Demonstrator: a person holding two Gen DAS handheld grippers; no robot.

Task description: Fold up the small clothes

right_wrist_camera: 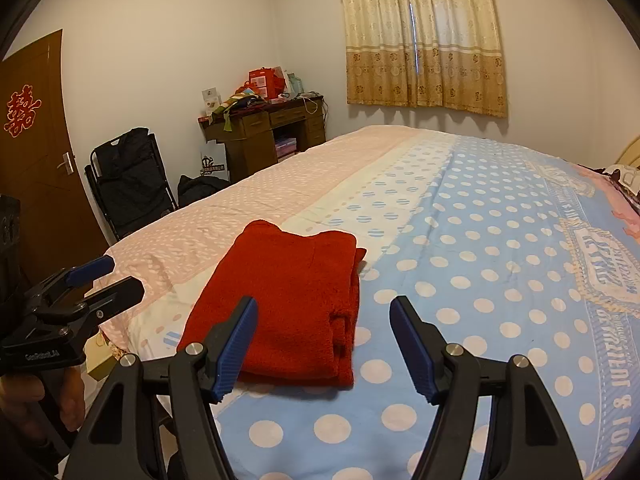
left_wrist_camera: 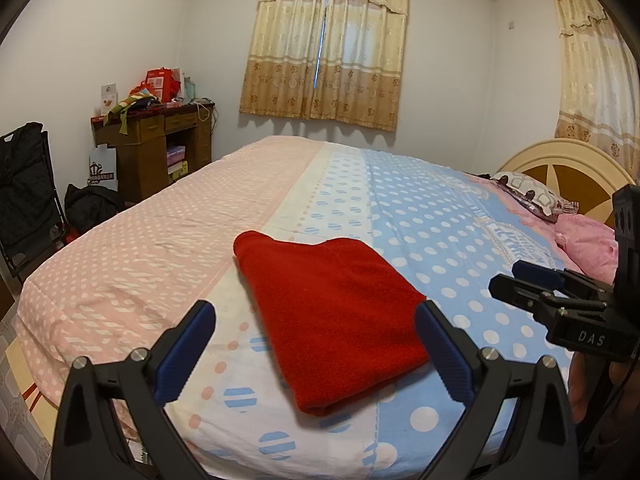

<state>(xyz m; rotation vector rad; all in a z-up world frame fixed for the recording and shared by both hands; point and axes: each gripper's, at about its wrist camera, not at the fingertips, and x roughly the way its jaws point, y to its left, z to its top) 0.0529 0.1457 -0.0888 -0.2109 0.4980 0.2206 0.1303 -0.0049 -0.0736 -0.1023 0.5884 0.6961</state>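
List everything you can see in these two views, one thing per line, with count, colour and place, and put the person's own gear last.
folded garment: one, red, lying on the bed near its front edge, where the white band meets the blue
bedspread: one, pink, white and blue with dots, covering the bed
pillows: at least two, patterned and pink, at the headboard end
headboard: one, cream and brown, far right
desk: one, dark brown, against the far wall, cluttered with red boxes
curtains: two sets, cream and tan, on the windows
folding chair: one, black, beside the door
door: one, brown with a red paper cutout, far left
left hand-held gripper: black with blue pads, open, empty
right hand-held gripper: black with blue pads, open, empty
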